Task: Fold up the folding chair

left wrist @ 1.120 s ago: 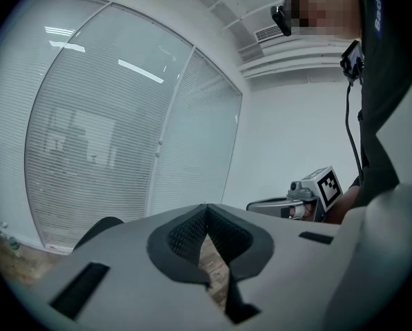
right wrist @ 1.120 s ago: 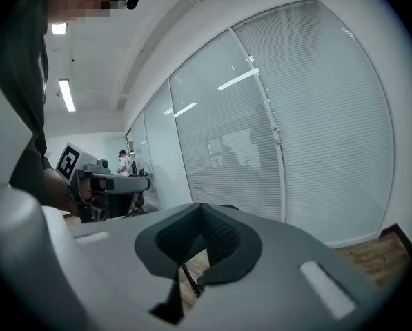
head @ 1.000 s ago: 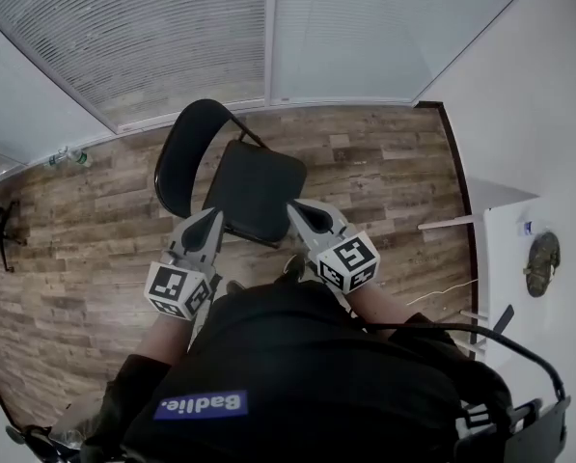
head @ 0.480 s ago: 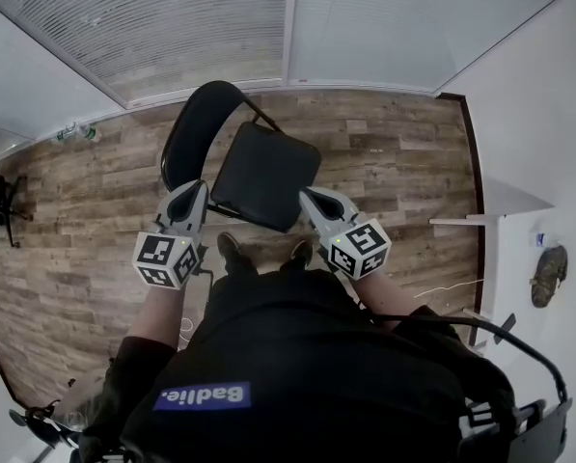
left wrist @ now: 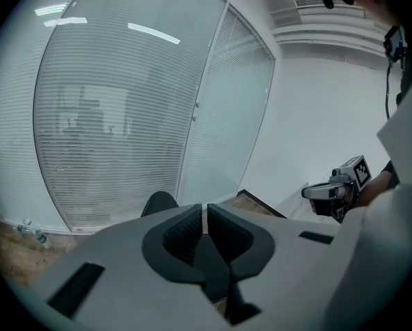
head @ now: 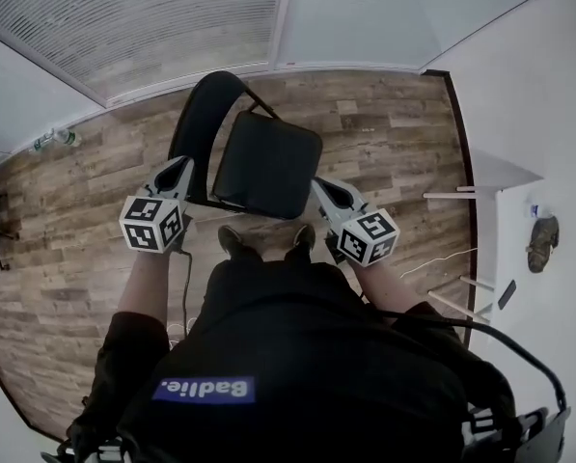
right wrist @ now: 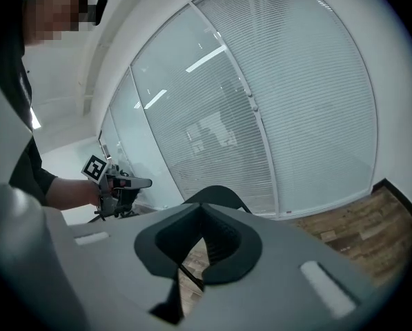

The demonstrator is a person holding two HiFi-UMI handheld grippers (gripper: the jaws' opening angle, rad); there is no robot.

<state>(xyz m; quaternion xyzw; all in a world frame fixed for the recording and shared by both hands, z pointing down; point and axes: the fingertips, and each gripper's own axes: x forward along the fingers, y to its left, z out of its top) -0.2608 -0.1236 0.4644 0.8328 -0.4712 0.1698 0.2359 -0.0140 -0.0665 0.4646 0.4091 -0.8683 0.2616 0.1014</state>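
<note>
A black folding chair [head: 266, 162] stands unfolded on the wood floor in front of me, its curved backrest [head: 199, 123] toward the glass wall. My left gripper [head: 179, 170] hangs shut and empty just left of the chair, beside the backrest frame. My right gripper [head: 323, 189] is shut and empty at the seat's right front corner. In the left gripper view the backrest top [left wrist: 159, 202] peeks over the closed jaws, and the right gripper [left wrist: 324, 191] shows at the right. In the right gripper view the backrest [right wrist: 216, 195] rises behind the closed jaws, with the left gripper [right wrist: 133, 183] at the left.
A glass wall with blinds [head: 172, 27] runs behind the chair. A white wall [head: 529, 95] bounds the right side, with a white table edge [head: 461, 196] and cables near it. A bottle [head: 64, 137] stands by the glass at left. My shoes [head: 232, 240] are under the seat's front edge.
Both grippers have spread apart and dropped: the left swung out to the chair's left side, the right to the seat's right corner. I have stepped closer to the chair. The jaws stayed shut.
</note>
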